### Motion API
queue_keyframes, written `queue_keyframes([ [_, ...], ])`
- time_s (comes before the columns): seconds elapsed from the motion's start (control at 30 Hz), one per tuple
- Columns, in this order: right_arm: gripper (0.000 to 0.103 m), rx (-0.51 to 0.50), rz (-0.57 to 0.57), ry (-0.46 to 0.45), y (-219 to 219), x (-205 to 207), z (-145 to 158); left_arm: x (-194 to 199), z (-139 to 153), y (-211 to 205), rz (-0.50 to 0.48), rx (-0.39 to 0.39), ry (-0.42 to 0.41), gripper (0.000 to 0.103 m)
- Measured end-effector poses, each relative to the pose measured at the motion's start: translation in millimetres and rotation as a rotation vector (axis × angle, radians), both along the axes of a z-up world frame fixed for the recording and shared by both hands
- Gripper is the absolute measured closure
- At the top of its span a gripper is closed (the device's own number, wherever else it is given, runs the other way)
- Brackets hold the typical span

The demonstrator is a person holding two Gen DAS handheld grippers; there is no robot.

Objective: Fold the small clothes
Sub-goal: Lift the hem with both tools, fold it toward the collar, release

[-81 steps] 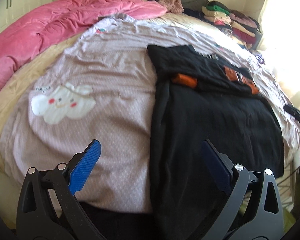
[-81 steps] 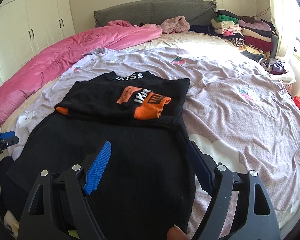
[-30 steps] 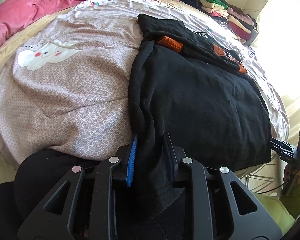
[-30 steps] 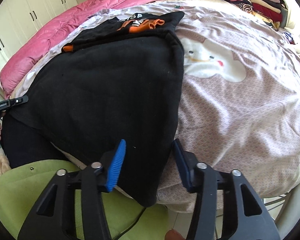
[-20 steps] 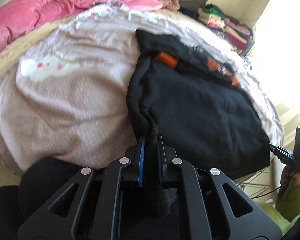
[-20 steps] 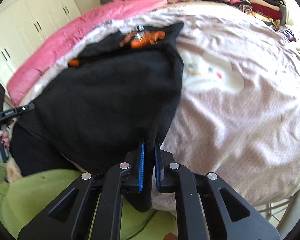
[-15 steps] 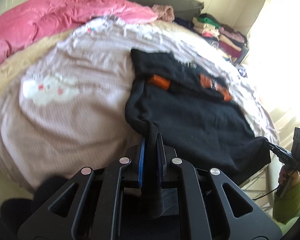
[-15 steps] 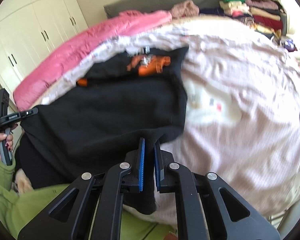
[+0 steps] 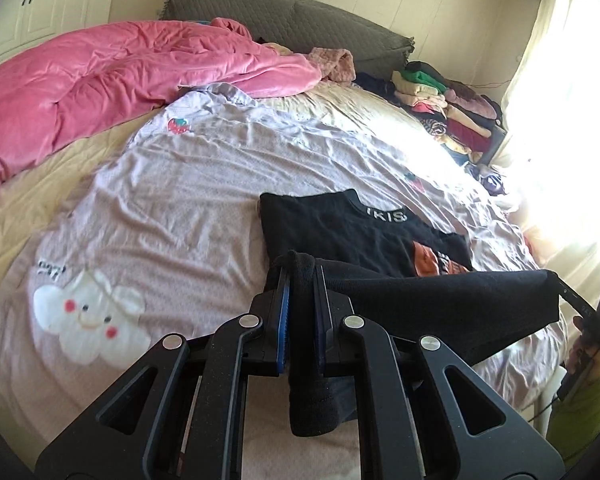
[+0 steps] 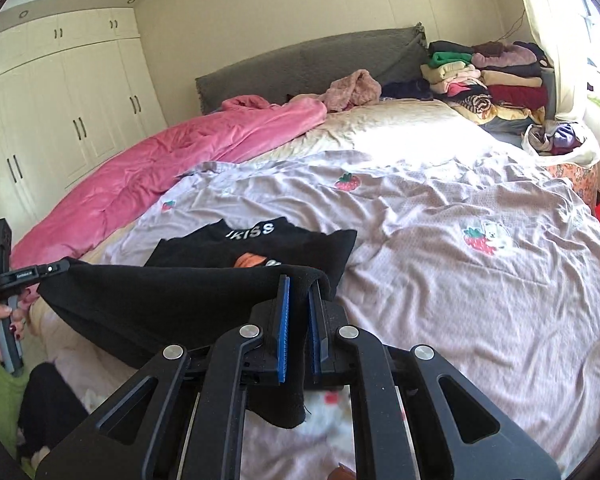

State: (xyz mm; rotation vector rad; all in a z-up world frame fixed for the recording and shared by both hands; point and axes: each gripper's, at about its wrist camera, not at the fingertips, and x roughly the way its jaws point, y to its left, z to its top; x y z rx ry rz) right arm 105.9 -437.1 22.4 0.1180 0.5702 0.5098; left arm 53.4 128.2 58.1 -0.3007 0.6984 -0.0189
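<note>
Gripping black garment hem | left gripper clenched on it | right gripper clenched on it | above bed

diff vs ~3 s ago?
Both grippers, left and right, were open over the flat black top; each has closed on a bottom corner and lifted the hem up off the bed. Collar end with orange print still lies flat; pink duvet and clothes pile unchanged.

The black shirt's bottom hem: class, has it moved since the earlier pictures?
Yes. The hem has risen off the purple sheet, toward the collar.
</note>
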Motion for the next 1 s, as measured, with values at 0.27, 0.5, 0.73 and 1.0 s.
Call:
queue_keyframes([
  [0.27, 0.095, -0.051, -0.046, 0.067, 19, 50, -24, 42, -26, -2, 0.013, 0.018, 0.041, 0.097],
  [0.5, 0.089, -0.080, -0.063, 0.101, 27, 60, -41, 43, -40, -1, 0.018, 0.021, 0.048, 0.078],
  [0.73, 0.059, -0.057, -0.084, 0.116, 26, 52, -47, 30, -34, -10, -0.005, 0.046, 0.027, 0.058],
  [1.0, 0.054, -0.055, -0.077, 0.099, 26, 27, -43, 10, -36, -17, -0.022, 0.051, 0.028, 0.046],
])
